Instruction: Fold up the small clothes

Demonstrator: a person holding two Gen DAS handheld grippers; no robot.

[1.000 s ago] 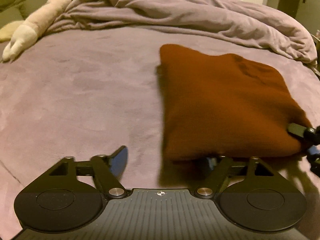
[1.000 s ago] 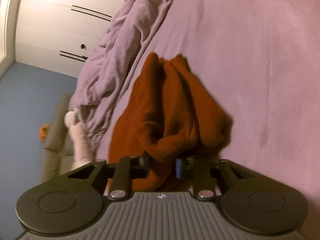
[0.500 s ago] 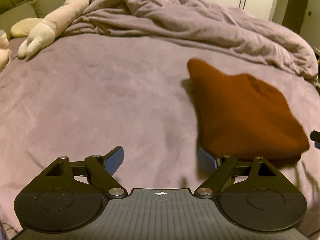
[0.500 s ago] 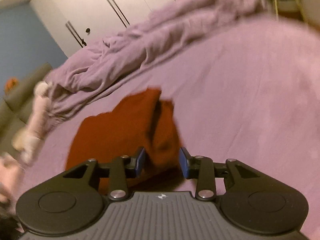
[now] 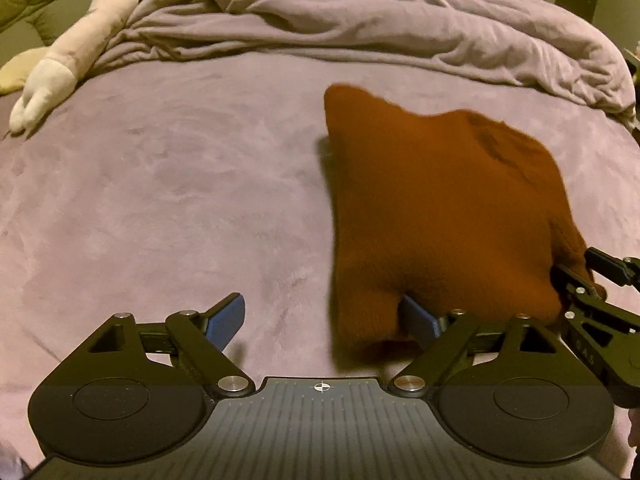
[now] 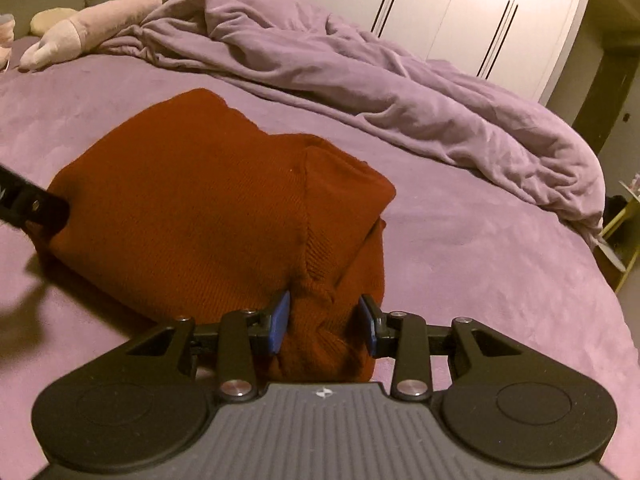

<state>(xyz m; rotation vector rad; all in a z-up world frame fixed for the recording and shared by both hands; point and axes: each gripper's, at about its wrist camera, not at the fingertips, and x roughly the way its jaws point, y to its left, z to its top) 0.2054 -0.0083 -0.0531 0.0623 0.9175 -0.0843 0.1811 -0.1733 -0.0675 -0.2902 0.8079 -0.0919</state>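
Observation:
A rust-brown knitted sweater (image 5: 436, 208) lies folded in a thick pad on the lilac bedsheet (image 5: 160, 208). My left gripper (image 5: 322, 316) stands open at its near-left corner. That corner droops between the jaws, against the right pad (image 5: 418, 318). At the sweater's near-right corner is my right gripper (image 6: 324, 320), partly open. A bunched fold of the sweater (image 6: 208, 200) sits between its blue pads (image 6: 280, 320), no longer pinched. The right gripper (image 5: 592, 292) shows at the left wrist view's right edge. The left gripper (image 6: 32, 208) shows at the right wrist view's left edge.
A crumpled lilac duvet (image 6: 380, 80) runs across the back of the bed. A pale plush toy (image 5: 80, 48) lies at the back left against a green cushion (image 5: 36, 8). White wardrobe doors (image 6: 460, 12) stand behind. A small yellow stand (image 6: 624, 232) is past the bed's right edge.
The right gripper rolled from sideways to upright and its jaws widened off the pinched fold. The sweater now lies flat on the bed. The left gripper drew back, then came up to the corner.

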